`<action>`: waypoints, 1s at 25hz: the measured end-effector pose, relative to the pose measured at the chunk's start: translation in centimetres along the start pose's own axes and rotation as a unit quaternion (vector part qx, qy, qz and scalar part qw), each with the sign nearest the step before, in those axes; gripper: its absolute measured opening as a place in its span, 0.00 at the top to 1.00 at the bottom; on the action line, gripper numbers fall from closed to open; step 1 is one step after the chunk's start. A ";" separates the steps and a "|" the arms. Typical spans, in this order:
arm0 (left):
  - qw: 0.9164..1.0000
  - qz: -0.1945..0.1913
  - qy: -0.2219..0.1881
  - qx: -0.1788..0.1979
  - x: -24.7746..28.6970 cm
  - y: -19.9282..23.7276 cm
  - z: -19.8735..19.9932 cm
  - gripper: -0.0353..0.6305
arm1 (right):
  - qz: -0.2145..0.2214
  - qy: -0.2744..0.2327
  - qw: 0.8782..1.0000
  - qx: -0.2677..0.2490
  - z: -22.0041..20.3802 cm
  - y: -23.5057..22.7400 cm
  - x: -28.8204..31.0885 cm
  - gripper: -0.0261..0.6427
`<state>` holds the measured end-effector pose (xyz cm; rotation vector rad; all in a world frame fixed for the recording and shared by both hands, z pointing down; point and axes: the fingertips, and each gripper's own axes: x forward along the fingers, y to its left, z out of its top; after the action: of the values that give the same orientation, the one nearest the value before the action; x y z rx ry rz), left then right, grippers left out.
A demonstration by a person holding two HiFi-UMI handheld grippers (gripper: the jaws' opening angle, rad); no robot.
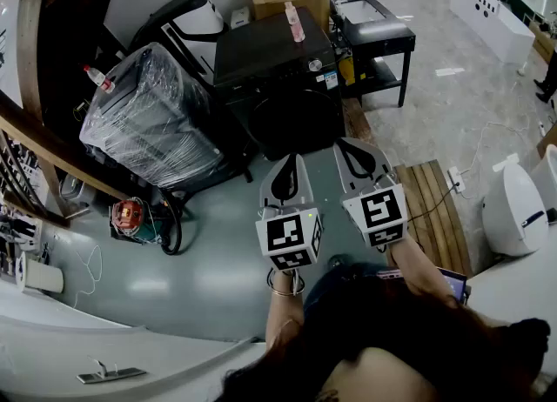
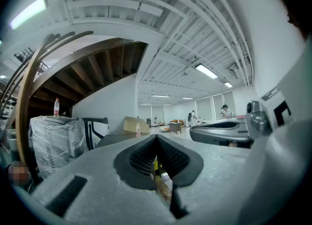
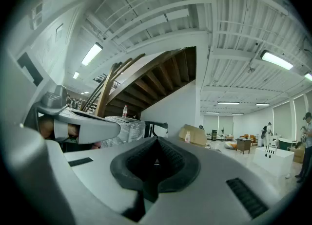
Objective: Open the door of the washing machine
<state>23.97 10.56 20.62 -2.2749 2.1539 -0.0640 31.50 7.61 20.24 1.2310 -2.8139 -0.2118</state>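
While I hovered, left gripper (image 1: 292, 161), right gripper (image 1: 345, 145) both had jaws pressed together, empty; washing machine (image 1: 274, 56) at 12 o'clock, door (image 1: 296, 122) closed.

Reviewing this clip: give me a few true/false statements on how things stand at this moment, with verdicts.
1. The door of the washing machine is shut. True.
2. A pink bottle stands on top of the machine. True.
3. The right gripper is clamped on the door. False: its jaws are together on nothing, short of the machine.
4. The plastic-wrapped bundle stands at the machine's right in the head view. False: it is at the left.
5. The left gripper has its jaws wide apart. False: they are together, empty.
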 end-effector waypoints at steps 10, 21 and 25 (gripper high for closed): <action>1.000 -0.012 0.009 -0.009 1.6 0.7 -1.0 0.93 | -0.012 -0.017 1.000 0.001 0.1 -0.3 1.7 0.96; 0.999 -0.024 0.014 -0.018 5.3 4.4 -1.9 0.93 | -0.030 -0.003 0.999 0.008 -1.0 -0.7 6.7 0.96; 0.999 -0.033 0.016 -0.018 7.0 5.8 -2.1 0.93 | -0.041 0.001 0.999 0.012 -1.6 -1.0 8.7 0.96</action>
<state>18.45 3.33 22.71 -2.3810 2.1120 -0.0645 26.45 0.40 21.67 1.3513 -2.7746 -0.1799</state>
